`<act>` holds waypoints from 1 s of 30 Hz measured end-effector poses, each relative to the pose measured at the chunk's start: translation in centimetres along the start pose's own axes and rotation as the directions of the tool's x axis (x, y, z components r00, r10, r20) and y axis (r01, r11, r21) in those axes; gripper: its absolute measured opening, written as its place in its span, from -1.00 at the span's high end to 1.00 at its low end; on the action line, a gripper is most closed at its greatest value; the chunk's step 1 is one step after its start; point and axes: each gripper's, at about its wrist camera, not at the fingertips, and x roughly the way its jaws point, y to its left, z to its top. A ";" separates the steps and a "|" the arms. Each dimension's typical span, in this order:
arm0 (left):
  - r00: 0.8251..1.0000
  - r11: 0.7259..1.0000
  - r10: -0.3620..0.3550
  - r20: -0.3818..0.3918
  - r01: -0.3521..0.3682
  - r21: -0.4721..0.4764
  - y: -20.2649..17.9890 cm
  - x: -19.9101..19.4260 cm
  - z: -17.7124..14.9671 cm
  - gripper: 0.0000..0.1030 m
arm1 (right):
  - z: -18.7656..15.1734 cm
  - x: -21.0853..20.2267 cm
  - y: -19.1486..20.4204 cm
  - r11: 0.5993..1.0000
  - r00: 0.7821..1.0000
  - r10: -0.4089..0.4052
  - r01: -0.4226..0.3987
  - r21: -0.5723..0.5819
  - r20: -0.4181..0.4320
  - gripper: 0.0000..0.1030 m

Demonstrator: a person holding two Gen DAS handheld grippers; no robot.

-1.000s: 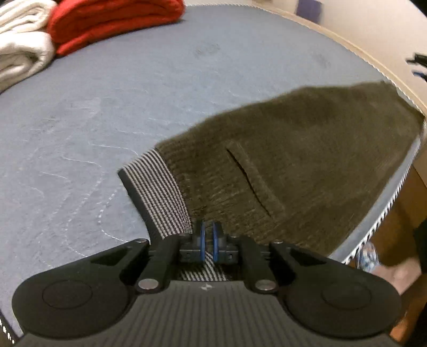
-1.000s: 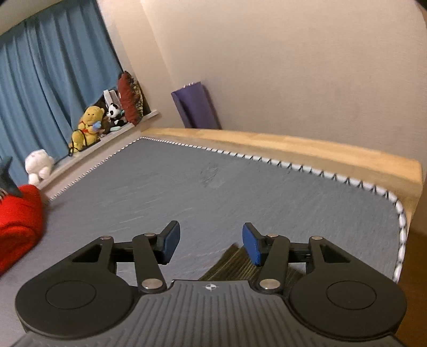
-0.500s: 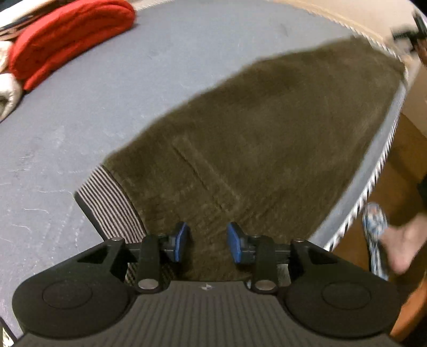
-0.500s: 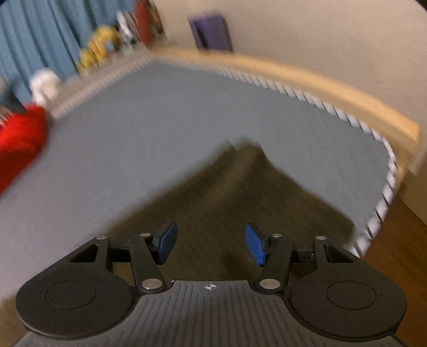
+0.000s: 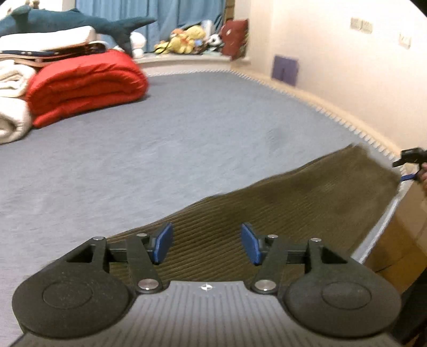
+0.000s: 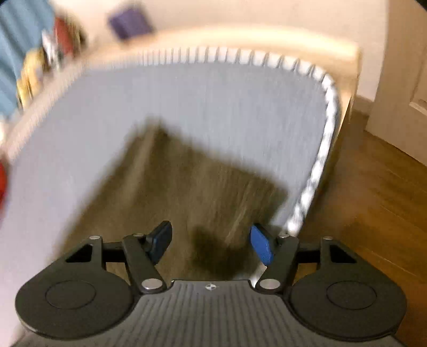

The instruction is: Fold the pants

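The olive-brown corduroy pants (image 5: 280,205) lie flat on the grey mattress (image 5: 160,138) along its near edge. My left gripper (image 5: 205,247) is open and empty, hovering just above the pants near the waist end. My right gripper (image 6: 210,244) is open and empty above the far end of the pants (image 6: 192,186), close to the mattress corner; this view is motion-blurred. The right gripper also shows at the far right of the left wrist view (image 5: 411,165).
A folded red blanket (image 5: 85,82) and white bedding (image 5: 13,106) sit at the back left of the mattress. A plush shark (image 5: 80,22) and soft toys (image 5: 184,40) lie behind. The wooden bed frame (image 6: 267,37) and wood floor (image 6: 379,200) border the right.
My left gripper let go of the striped waistband, opened and tilted up. My right gripper stayed open and moved back over the pants' end.
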 end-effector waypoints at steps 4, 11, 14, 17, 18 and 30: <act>0.998 0.996 -0.049 0.049 0.046 0.071 -4.5 1.3 0.1 -0.38 | 1.2 -2.2 -2.3 0.999 0.989 0.041 -0.044 0.021 0.143 -0.32; 0.998 0.982 -0.067 -0.020 0.070 0.177 -8.5 5.4 -1.8 -0.38 | 1.6 0.3 -6.9 0.997 0.997 0.041 -0.045 0.066 0.068 -0.32; 0.999 0.980 -0.049 -0.017 0.051 0.193 -8.1 6.3 -2.0 -0.38 | 1.5 1.6 -8.4 0.978 0.991 0.122 -0.128 0.162 0.046 -0.32; 0.998 0.983 -0.057 -0.024 0.061 0.172 -7.4 6.6 -1.8 -0.39 | 1.3 2.8 -9.0 0.953 0.981 0.195 -0.195 0.230 0.025 -0.32; 0.998 0.983 -0.057 -0.021 0.059 0.171 -7.3 6.5 -1.7 -0.39 | 1.3 3.1 -8.9 0.949 0.978 0.209 -0.207 0.239 0.018 -0.32; 1.000 0.979 -0.028 0.013 0.024 0.201 -7.2 5.9 -1.6 -0.46 | 0.6 5.0 -5.3 0.979 0.985 0.171 -0.171 0.111 0.014 -0.12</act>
